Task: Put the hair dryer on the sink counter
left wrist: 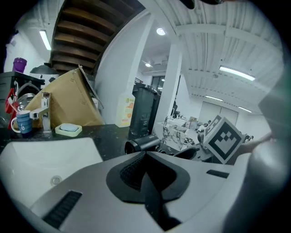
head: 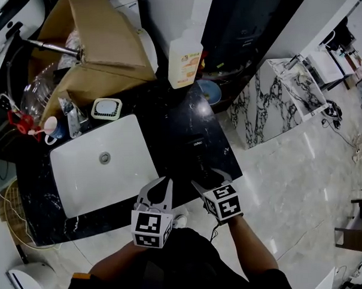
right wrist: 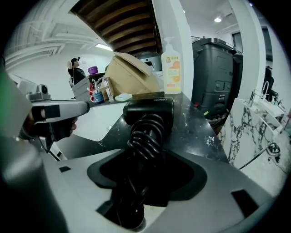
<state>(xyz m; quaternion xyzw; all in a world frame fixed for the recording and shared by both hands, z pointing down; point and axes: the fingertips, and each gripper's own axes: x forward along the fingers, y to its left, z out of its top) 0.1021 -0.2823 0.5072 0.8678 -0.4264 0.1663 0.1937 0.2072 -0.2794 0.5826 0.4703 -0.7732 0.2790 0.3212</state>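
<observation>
The black hair dryer (head: 198, 151) lies on the dark sink counter (head: 168, 126), to the right of the white basin (head: 104, 168). Its barrel points away from me and the cord is coiled round the handle (right wrist: 146, 136). My right gripper (head: 208, 177) is at the counter's front edge. Its jaws stand open around the handle, with a gap on the right side. In the left gripper view the hair dryer (left wrist: 143, 144) is just beyond my fingertips. My left gripper (head: 162, 186) hangs over the basin's front right corner, shut with nothing in it.
A cardboard box (head: 99, 42), a soap bottle (head: 185, 60), a soap dish (head: 106, 108) and a blue mug (head: 51, 130) crowd the back of the counter. A blue bowl (head: 210, 92) sits behind the hair dryer. A marble-patterned unit (head: 275, 101) stands on the floor to the right.
</observation>
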